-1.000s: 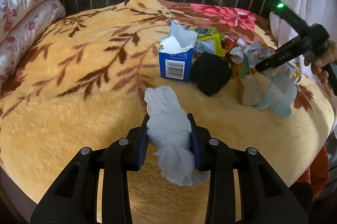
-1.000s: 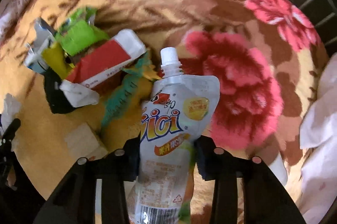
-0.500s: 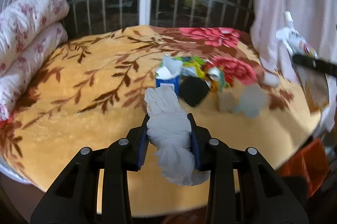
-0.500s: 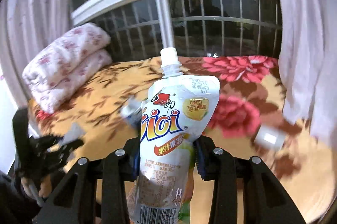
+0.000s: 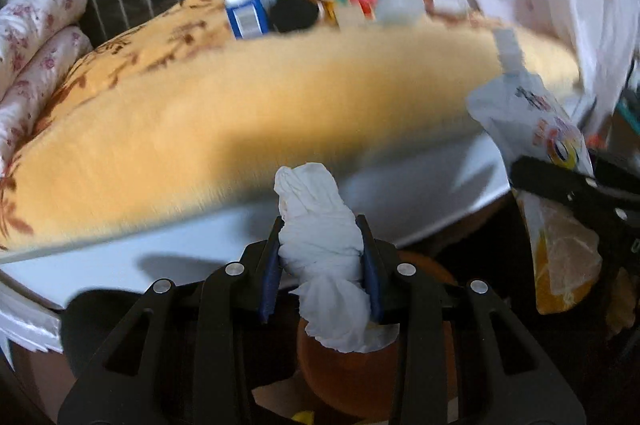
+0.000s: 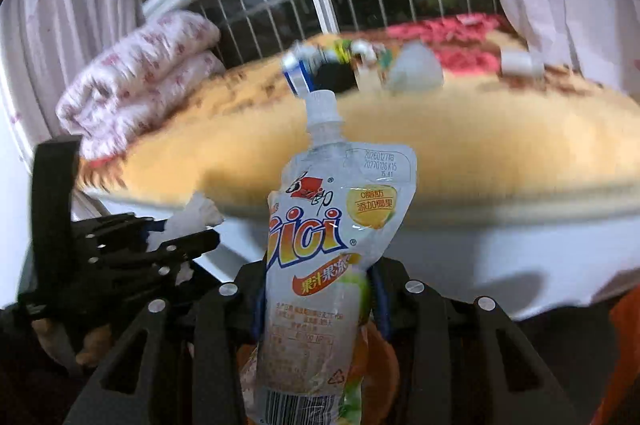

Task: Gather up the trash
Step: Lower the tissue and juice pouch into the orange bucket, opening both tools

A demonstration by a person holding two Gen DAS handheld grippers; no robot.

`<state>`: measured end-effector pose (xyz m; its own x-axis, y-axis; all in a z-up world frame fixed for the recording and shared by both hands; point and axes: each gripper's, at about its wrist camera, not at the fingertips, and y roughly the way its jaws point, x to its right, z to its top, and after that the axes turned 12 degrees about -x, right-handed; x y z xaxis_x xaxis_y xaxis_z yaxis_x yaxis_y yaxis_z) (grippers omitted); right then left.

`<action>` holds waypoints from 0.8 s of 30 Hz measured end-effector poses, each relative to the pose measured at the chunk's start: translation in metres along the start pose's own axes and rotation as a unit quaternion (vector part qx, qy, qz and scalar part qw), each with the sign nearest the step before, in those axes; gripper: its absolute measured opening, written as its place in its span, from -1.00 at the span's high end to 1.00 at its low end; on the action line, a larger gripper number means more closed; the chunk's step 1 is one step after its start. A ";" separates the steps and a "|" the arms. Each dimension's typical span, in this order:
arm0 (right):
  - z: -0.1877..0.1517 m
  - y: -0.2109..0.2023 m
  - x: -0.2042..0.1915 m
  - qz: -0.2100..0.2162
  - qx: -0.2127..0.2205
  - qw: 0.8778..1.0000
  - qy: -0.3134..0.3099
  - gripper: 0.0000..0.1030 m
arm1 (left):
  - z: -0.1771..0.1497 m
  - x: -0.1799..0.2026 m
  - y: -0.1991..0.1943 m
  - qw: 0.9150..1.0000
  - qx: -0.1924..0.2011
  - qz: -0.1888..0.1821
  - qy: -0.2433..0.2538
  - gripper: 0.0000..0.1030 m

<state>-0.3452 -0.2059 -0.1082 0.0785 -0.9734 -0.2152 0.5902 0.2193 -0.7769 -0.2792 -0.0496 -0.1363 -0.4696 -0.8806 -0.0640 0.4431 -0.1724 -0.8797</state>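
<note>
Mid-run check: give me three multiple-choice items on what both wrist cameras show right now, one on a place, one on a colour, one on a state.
1. Where does the blue-and-white carton sit?
A. on the orange blanket, among the litter
B. on the floor
C. in the left tongs

2. What colour is the crumpled tissue wad?
A. green
B. white
C. black

3. How is the clear spouted juice pouch held?
A. lying loose on the bed
B. pinched in the right tongs, spout up
C. hanging from the curtain

Answers: 1 A, it stands on the blanket by the window. 2 B, plainly white in the left tongs. 3 B, pads press both its sides.
</note>
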 end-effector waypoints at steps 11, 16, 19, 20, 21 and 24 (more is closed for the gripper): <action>-0.043 0.061 0.013 0.013 -0.103 0.993 0.056 0.23 | -0.027 0.000 0.077 0.989 -0.145 -0.033 -0.013 0.36; -0.050 0.083 0.026 0.029 -0.151 0.984 0.087 0.23 | -0.028 0.004 0.094 0.983 -0.179 -0.039 -0.008 0.36; -0.052 0.091 0.029 0.034 -0.166 0.981 0.092 0.22 | -0.029 0.005 0.100 0.981 -0.190 -0.039 -0.007 0.36; -0.052 0.093 0.029 0.035 -0.171 0.980 0.092 0.22 | -0.029 0.004 0.103 0.980 -0.196 -0.038 -0.010 0.36; -0.052 0.095 0.029 0.036 -0.174 0.980 0.093 0.22 | -0.029 0.003 0.105 0.979 -0.199 -0.037 -0.013 0.36; -0.053 0.102 0.030 0.039 -0.189 0.976 0.097 0.17 | -0.030 -0.001 0.111 0.977 -0.211 -0.033 -0.022 0.30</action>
<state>-0.3255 -0.2097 -0.2250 -0.0638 -0.9303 -0.3611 0.2469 0.3359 -0.9090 -0.2525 -0.0550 -0.2482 -0.4491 -0.8934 0.0106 0.0542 -0.0391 -0.9978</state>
